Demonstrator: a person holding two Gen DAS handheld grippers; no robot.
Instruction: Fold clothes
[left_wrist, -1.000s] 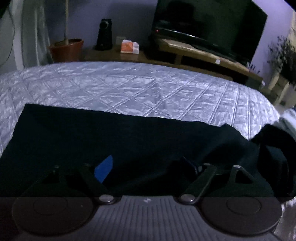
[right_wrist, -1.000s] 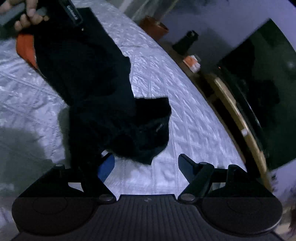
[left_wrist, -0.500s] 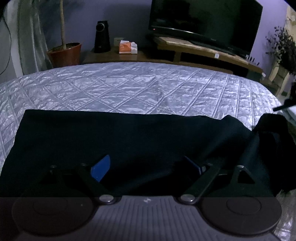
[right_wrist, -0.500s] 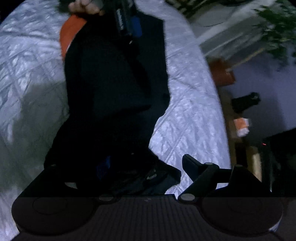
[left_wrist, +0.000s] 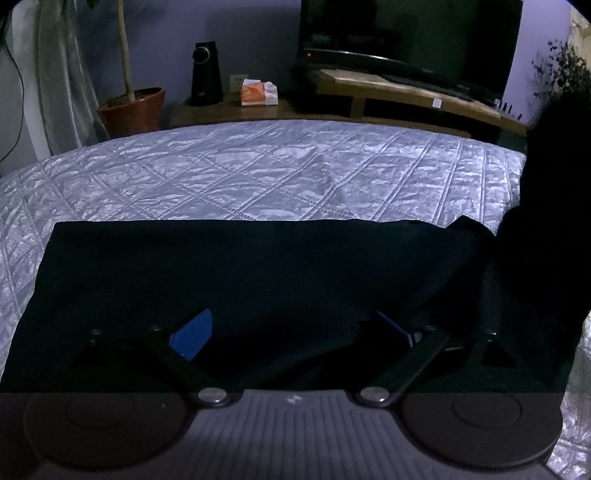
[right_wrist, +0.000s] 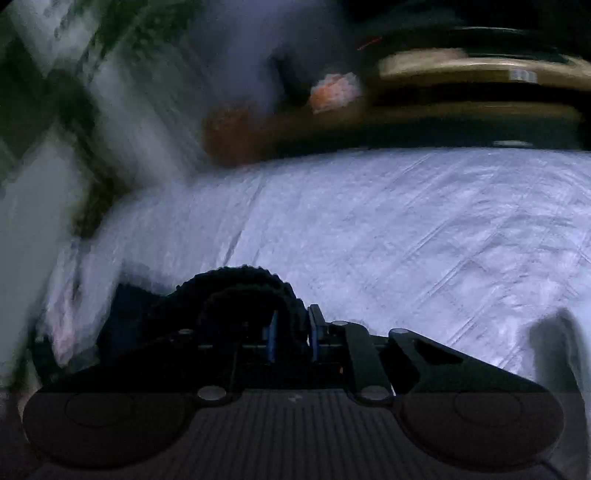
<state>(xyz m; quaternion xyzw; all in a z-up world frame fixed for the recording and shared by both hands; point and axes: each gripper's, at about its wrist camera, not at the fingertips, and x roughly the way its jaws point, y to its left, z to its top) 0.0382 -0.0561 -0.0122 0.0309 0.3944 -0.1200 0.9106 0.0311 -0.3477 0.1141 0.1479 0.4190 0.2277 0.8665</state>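
Observation:
A black garment (left_wrist: 258, 266) lies flat across the near part of the silver quilted bed (left_wrist: 258, 173). My left gripper (left_wrist: 291, 328) hovers low over its near edge; the jaws are opening, the blue pads (left_wrist: 192, 334) wide apart with no cloth pinched. At the right the garment's end rises as a dark mass (left_wrist: 546, 221). In the blurred right wrist view, my right gripper (right_wrist: 292, 332) has its jaws closing, and a bunched fold of the black garment (right_wrist: 240, 284) is pressed between its blue pads.
Beyond the bed stand a potted plant (left_wrist: 133, 110), a black device (left_wrist: 206, 74), an orange tissue box (left_wrist: 258, 92), and a TV (left_wrist: 406, 29) on a wooden stand (left_wrist: 406, 92). Bare quilt (right_wrist: 406, 229) stretches ahead of the right gripper.
The right gripper rolled upright, closed on the garment's end and lifted it; in the left view that end rose at the right. The left pads spread slightly wider.

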